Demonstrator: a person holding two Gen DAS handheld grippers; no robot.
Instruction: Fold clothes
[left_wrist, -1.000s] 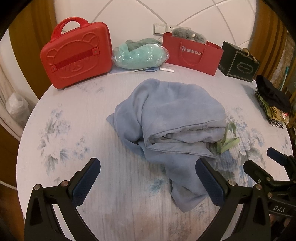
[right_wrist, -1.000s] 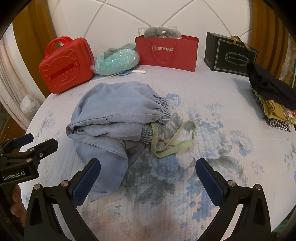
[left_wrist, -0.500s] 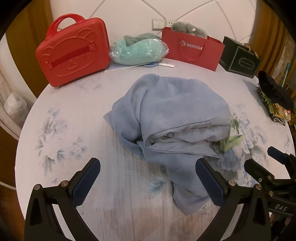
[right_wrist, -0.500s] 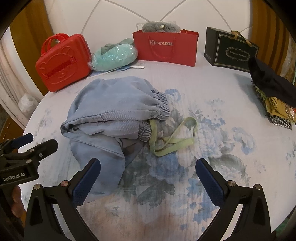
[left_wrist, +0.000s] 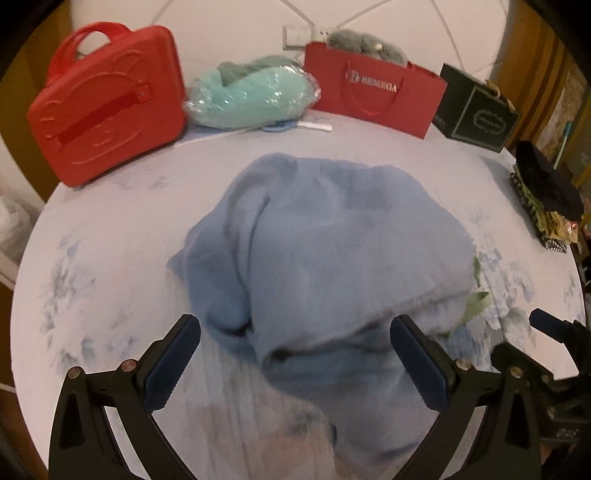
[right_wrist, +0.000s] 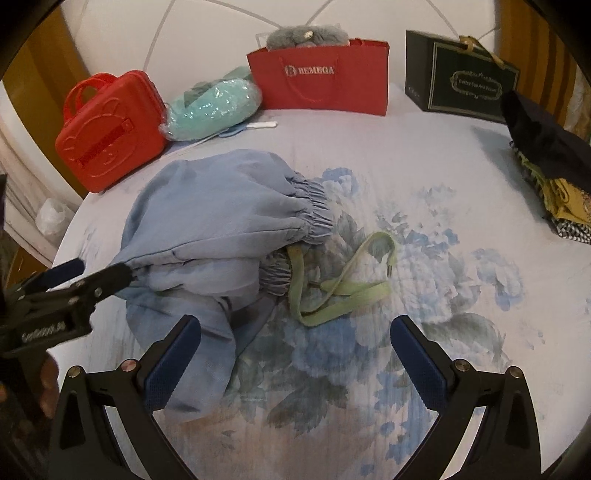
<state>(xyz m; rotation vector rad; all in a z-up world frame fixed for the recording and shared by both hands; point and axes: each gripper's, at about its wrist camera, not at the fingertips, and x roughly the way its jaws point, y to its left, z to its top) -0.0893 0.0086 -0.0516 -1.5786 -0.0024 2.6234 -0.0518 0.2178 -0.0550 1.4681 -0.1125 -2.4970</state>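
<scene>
Crumpled blue trousers (right_wrist: 221, 236) in a heap mid-table on the floral tablecloth (right_wrist: 424, 155), elastic waistband (right_wrist: 314, 206) turned toward the right side, green drawstring (right_wrist: 343, 291) trailing loose from it onto the printed blue flower. Bunched, unfolded, one leg spilling toward the near edge.

Left gripper (left_wrist: 295, 363) low over the near part of the heap, jaws spread wide, blue pads on either side of the cloth without pinching it; view somewhat blurred. Seen from the right wrist camera at the left edge (right_wrist: 99, 273), one fingertip touching the left edge of the trousers.

Right gripper (right_wrist: 295, 363) above the tablecloth just near of the drawstring, jaws spread wide, nothing between them, left pad just above the spilled trouser leg.

Along the far edge: red bear-embossed case (right_wrist: 107, 133), mint plush in clear plastic (right_wrist: 210, 107), red BEMEGA paper bag (right_wrist: 321, 81) with grey fur showing at its top, dark green gift box (right_wrist: 458, 74). At the right rim, stack of folded clothes (right_wrist: 554, 184) topped with a black garment.
</scene>
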